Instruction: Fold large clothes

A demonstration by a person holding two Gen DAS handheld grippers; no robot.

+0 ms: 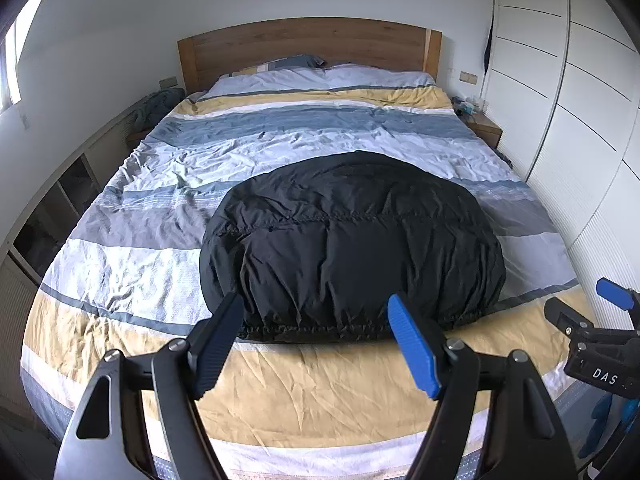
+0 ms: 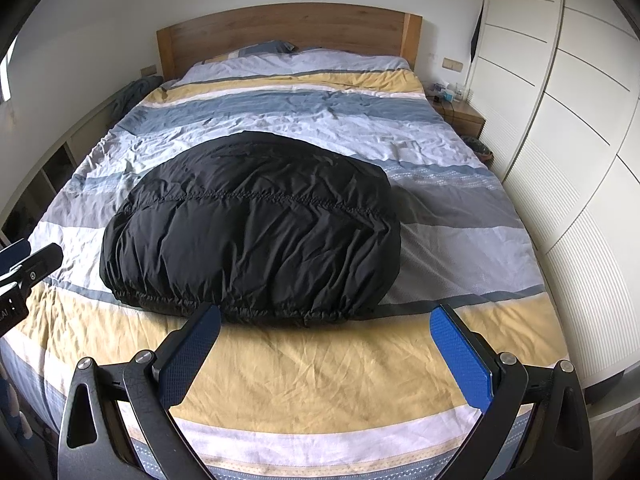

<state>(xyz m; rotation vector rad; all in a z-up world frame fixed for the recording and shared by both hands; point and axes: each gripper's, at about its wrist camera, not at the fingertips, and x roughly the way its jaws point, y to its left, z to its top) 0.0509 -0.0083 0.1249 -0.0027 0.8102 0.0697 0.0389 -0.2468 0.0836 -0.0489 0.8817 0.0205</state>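
Note:
A black puffy jacket (image 1: 352,248) lies folded in a compact mound on the striped bed cover (image 1: 280,392), its elastic hem toward me. It also shows in the right wrist view (image 2: 256,232). My left gripper (image 1: 318,312) is open and empty, hovering over the yellow stripe just in front of the hem. My right gripper (image 2: 326,320) is open and empty, in front of the jacket's right half. The right gripper also shows at the right edge of the left wrist view (image 1: 584,304). The left gripper shows at the left edge of the right wrist view (image 2: 28,260).
A wooden headboard (image 1: 308,46) and pillows (image 1: 320,76) stand at the far end. White wardrobe doors (image 1: 580,100) run along the right. A nightstand (image 2: 460,114) sits at the far right, low shelving (image 1: 48,216) along the left wall.

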